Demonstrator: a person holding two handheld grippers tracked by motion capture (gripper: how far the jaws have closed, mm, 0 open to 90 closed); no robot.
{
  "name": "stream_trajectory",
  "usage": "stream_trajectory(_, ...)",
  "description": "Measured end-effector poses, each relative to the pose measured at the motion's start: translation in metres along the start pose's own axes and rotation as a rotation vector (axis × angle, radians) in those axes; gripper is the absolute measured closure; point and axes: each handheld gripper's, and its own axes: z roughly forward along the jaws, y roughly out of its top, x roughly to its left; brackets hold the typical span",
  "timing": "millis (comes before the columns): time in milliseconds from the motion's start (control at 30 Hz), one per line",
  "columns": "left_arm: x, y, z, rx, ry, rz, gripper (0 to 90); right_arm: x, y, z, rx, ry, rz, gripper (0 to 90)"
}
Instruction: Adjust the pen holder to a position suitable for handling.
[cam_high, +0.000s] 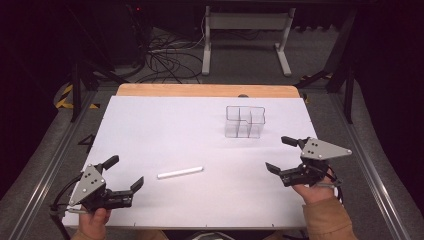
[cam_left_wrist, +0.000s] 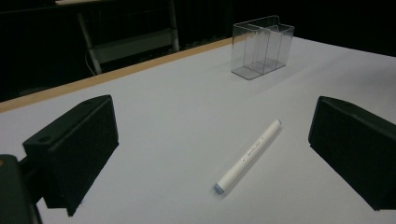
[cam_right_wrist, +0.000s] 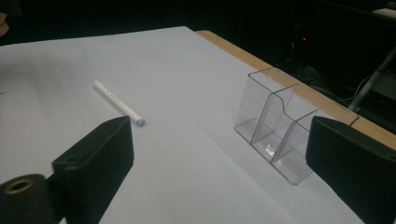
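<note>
On the white bench (cam_high: 150, 120), near the front edge and a bit left of the middle, a white pen (cam_high: 180, 172) is lying flat. Nothing is touching it. Its long side is running almost along the front edge, with the right end tipped a little toward the far edge. From the left claw's own view, the pen's blue-grey tip is pointing back at that claw.

Toward the far right corner, a clear plastic holder (cam_high: 244, 121) with a few slots is standing upright. It is looking empty, and it is well apart from the pen.

The left claw (cam_high: 125, 174) is waiting at the front left corner with its jaws spread wide, holding nothing. The right claw (cam_high: 281, 154) is waiting near the right edge, also spread wide and empty, close to the holder.

I am guessing the job is putting the pen into the holder. If so, it is only just starting: picking up, carrying and dropping in are all left to do.
</note>
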Motion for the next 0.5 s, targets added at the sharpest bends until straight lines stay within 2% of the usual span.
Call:
stream_trajectory(200, 0.0, -0.001, -0.001, 0.005, -0.001, 0.002, 2.3, -0.004, 0.012, 0.002, 0.057, 0.022, -0.026, 15.6)
stream_trajectory(500, 0.0, -0.001, -0.002, 0.0, 0.004, -0.003, 2.3, -0.017, 0.029, 0.012, 0.118, 0.049, -0.053, 19.4)
